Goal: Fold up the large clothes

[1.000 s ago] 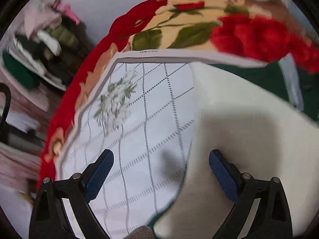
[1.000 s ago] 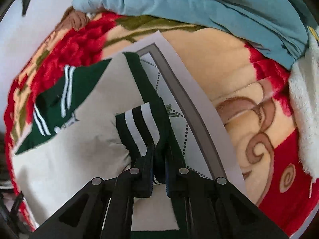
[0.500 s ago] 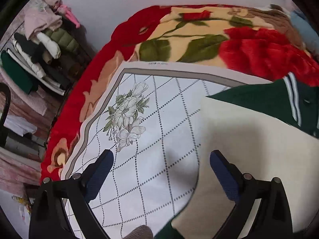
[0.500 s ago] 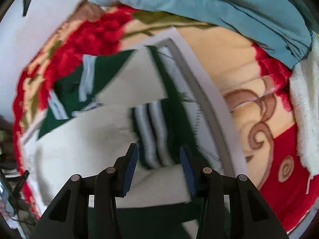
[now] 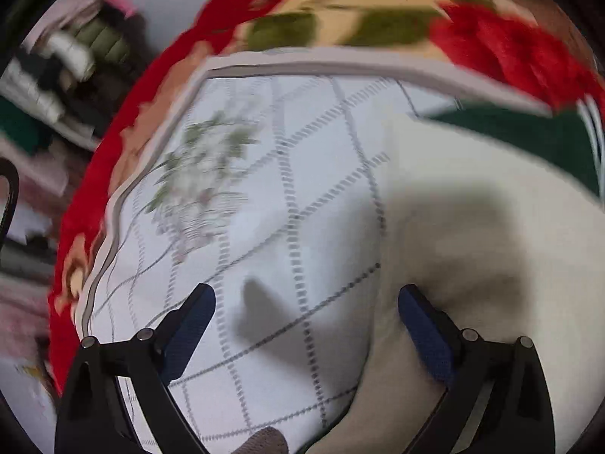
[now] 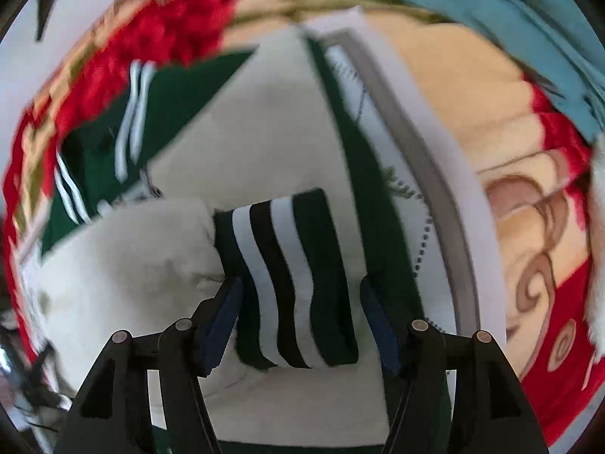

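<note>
A cream and dark green garment (image 6: 159, 265) with white stripes lies on a white patterned mat (image 5: 264, 196). Its striped green cuff (image 6: 291, 276) rests flat on the cream body. My right gripper (image 6: 300, 297) hangs over the cuff, jaws opening, the cuff lying between the pads without being pressed. In the left wrist view the cream body (image 5: 472, 246) fills the right side, with a green part (image 5: 529, 140) beyond. My left gripper (image 5: 306, 304) stands open over the garment's left edge, one finger above the mat and the other above the cream cloth.
A red floral blanket (image 5: 397, 11) lies under the mat. A blue cover (image 6: 472, 11) is bunched along the far side. A white fluffy cloth (image 6: 595, 234) sits at the right edge. Stacked clothes on shelves (image 5: 64, 87) stand to the left.
My right gripper has opened and let go of the striped cuff, which now lies flat on the cream body. My left gripper stayed open and shifted over the garment's edge.
</note>
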A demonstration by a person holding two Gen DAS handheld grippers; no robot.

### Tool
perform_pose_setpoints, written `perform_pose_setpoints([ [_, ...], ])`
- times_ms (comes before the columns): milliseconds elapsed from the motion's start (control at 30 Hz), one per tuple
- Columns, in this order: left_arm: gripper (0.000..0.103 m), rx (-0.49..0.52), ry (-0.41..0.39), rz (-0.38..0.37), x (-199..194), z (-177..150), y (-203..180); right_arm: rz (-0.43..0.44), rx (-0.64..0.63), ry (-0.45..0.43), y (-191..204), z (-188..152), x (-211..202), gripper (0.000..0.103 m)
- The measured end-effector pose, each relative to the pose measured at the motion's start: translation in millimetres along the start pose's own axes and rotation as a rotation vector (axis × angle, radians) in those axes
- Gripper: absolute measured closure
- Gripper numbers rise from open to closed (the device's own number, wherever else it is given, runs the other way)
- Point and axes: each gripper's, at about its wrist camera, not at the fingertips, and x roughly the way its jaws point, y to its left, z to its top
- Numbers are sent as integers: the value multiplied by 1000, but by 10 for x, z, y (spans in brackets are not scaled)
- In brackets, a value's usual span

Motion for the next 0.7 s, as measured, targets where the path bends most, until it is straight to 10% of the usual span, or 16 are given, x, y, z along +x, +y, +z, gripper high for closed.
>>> perform_pose_setpoints([
  [67,3,-78,-49,-8,-234,-22,214,-10,-39,-38,30,19,-91,96],
  [267,3,-238,-85,-22,-708,-169,719,5,63,-187,-312,-52,-735,97],
  [700,3,139,-65,53,-57,-213,-430,-135,90,19,-605,77,-220,76],
])
